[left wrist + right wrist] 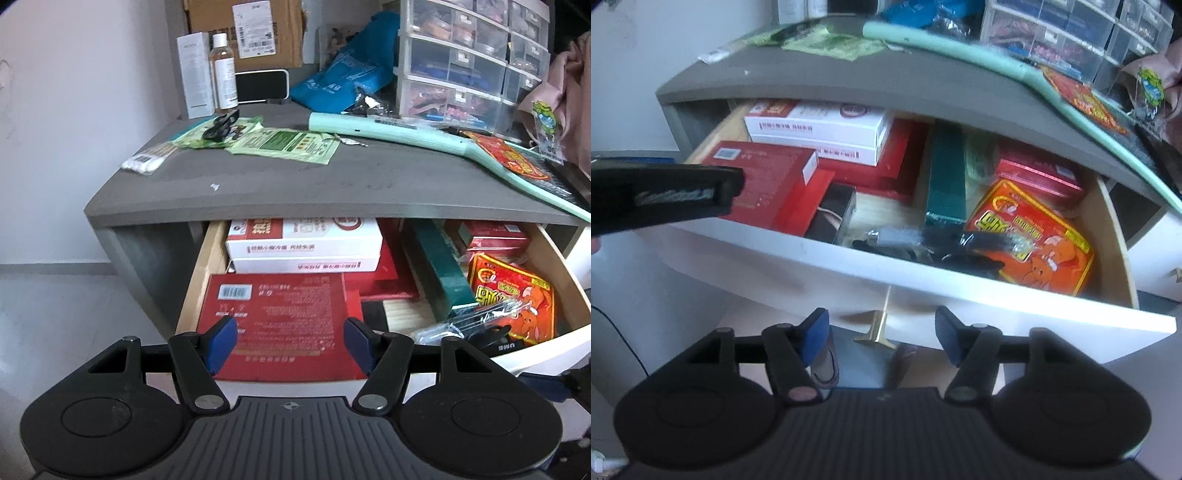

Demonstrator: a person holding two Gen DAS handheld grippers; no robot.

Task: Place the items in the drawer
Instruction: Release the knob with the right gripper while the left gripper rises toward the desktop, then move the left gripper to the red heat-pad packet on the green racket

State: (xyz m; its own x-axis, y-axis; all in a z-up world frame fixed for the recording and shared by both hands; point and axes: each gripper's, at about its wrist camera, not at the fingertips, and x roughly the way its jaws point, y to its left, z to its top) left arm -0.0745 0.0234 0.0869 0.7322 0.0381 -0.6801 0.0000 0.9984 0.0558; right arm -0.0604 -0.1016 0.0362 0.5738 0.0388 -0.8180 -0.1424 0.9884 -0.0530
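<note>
The drawer under the grey desktop is pulled out and full: red boxes, white boxes, a green box, an orange packet and a clear bag of dark items. My left gripper is open and empty over the drawer's front left. My right gripper is open and empty, below the white drawer front, near its brass knob. The drawer's contents show above it.
On the desktop lie green sachets, a cotton swab pack, a mint-green swatter, black glasses, bottles, a blue bag and clear mini drawers. The left gripper's body crosses the right wrist view.
</note>
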